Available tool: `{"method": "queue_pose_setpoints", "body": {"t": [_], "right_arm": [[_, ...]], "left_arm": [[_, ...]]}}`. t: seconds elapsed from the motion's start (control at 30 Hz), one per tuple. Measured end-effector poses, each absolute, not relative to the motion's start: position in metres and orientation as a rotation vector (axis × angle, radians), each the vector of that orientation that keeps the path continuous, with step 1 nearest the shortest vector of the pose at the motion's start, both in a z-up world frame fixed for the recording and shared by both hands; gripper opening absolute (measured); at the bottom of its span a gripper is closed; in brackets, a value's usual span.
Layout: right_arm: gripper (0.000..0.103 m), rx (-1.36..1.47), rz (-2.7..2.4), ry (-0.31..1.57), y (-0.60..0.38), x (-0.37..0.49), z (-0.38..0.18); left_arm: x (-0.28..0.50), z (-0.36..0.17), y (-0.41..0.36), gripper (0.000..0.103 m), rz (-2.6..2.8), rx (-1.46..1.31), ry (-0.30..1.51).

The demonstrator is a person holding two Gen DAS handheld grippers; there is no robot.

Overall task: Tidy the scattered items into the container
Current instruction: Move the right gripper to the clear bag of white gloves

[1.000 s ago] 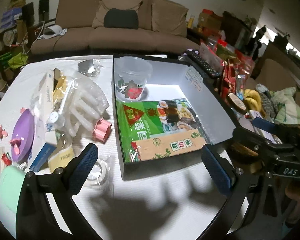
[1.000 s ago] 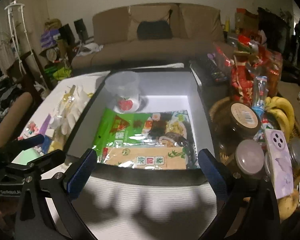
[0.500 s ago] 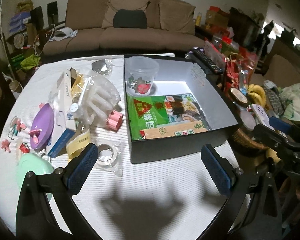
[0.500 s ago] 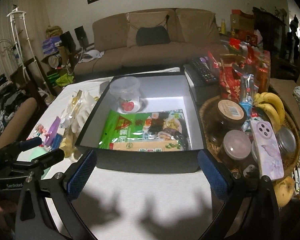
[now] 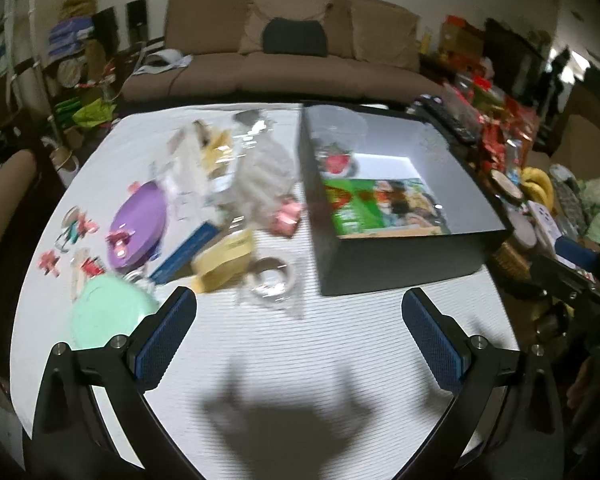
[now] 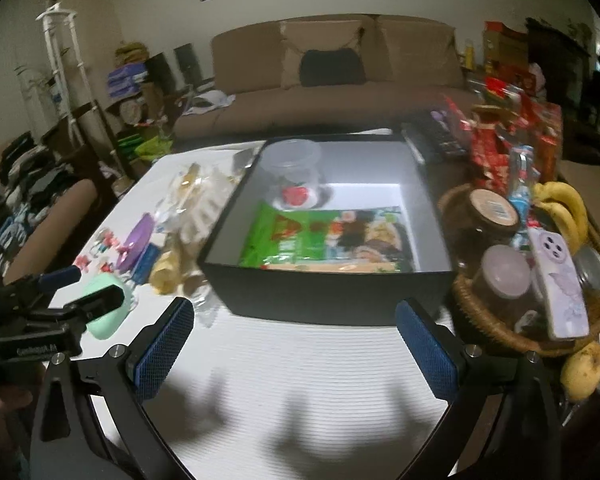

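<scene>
**Both hand-held grippers open above the surface, loose items beside the box**

The left hand-held gripper (image 5: 299,336) hangs over the white-covered surface (image 5: 300,360) with its jaws spread wide and nothing between the blue pads (image 5: 162,340). The right hand-held gripper (image 6: 294,342) is likewise spread wide and empty, above the near part of the same surface, facing the near wall of the black box (image 6: 332,294).

The black box stands on the right half of the surface. Inside it lie a green snack packet (image 5: 380,208), flat on the floor of the box, and a clear plastic cup (image 6: 294,174) with a red print, behind the packet towards the far left corner.

The scattered items lie outside the box, on its left side: a mint-green lid (image 5: 108,314) nearest the left hand-held gripper, a purple oval dish (image 5: 140,224), a blue carton (image 5: 188,254), a yellow packet (image 5: 224,262), a roll of tape (image 5: 272,276) in clear wrap just beside the box, a pink piece (image 5: 286,218) and a white plastic bag (image 5: 260,178). Motion blur softens their outlines.

A wicker basket (image 6: 496,320) with jars stands just beside the box on its right.
</scene>
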State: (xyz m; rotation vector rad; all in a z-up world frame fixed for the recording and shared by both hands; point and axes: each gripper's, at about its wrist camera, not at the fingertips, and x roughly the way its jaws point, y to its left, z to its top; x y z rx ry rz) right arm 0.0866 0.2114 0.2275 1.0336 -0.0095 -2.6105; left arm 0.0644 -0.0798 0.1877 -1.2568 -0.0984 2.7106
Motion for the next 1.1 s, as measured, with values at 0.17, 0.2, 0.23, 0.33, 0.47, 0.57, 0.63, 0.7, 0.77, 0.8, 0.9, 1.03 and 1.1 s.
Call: {"method": "queue_pose_setpoints", "body": {"t": [0.17,0.2,0.23,0.33,0.47,0.57,0.63,0.7,0.77,0.8,0.9,1.03,1.1], "right_arm": [[0.103,1.018,-2.51,0.016,0.173,0.086,0.217],[0.103,1.009,-2.494,0.004,0.166,0.085,0.214],[0.103,1.001,-2.479,-0.011,0.158,0.084,0.21],[0.103,0.983,-2.423,-0.067,0.136,0.08,0.198],[0.103,1.031,-2.269,-0.145,0.106,0.068,0.183],[0.103,1.07,-2.19,-0.186,0.082,0.054,0.175],[0.103,1.063,-2.161,-0.189,0.063,0.045,0.175],[0.102,1.039,-2.15,-0.169,0.045,0.04,0.174],[0.1,1.02,-2.148,-0.147,0.029,0.036,0.17],[0.099,1.02,-2.151,-0.139,0.022,0.033,0.168],[0.098,1.028,-2.151,-0.144,0.011,0.024,0.158],[0.094,0.997,-2.191,-0.174,0.013,0.014,0.155],[0.094,0.976,-2.22,-0.196,0.016,0.002,0.161]], "left_arm": [[0.077,0.163,-0.167,0.103,2.778,-1.261,-0.325],[0.077,0.158,-0.182,0.103,2.795,-1.271,-0.352],[0.075,0.152,-0.198,0.103,2.805,-1.288,-0.393],[0.068,0.142,-0.23,0.103,2.823,-1.304,-0.493],[0.053,0.136,-0.253,0.103,2.838,-1.262,-0.591],[0.036,0.131,-0.268,0.103,2.835,-1.235,-0.719],[0.023,0.126,-0.277,0.102,2.827,-1.214,-0.796],[0.01,0.122,-0.284,0.102,2.831,-1.205,-0.817],[-0.003,0.118,-0.287,0.102,2.819,-1.201,-0.827],[-0.008,0.116,-0.289,0.102,2.809,-1.203,-0.834],[-0.022,0.113,-0.295,0.102,2.79,-1.224,-0.85],[-0.027,0.118,-0.304,0.102,2.811,-1.197,-0.847],[-0.027,0.114,-0.306,0.102,2.813,-1.209,-0.872]]}}
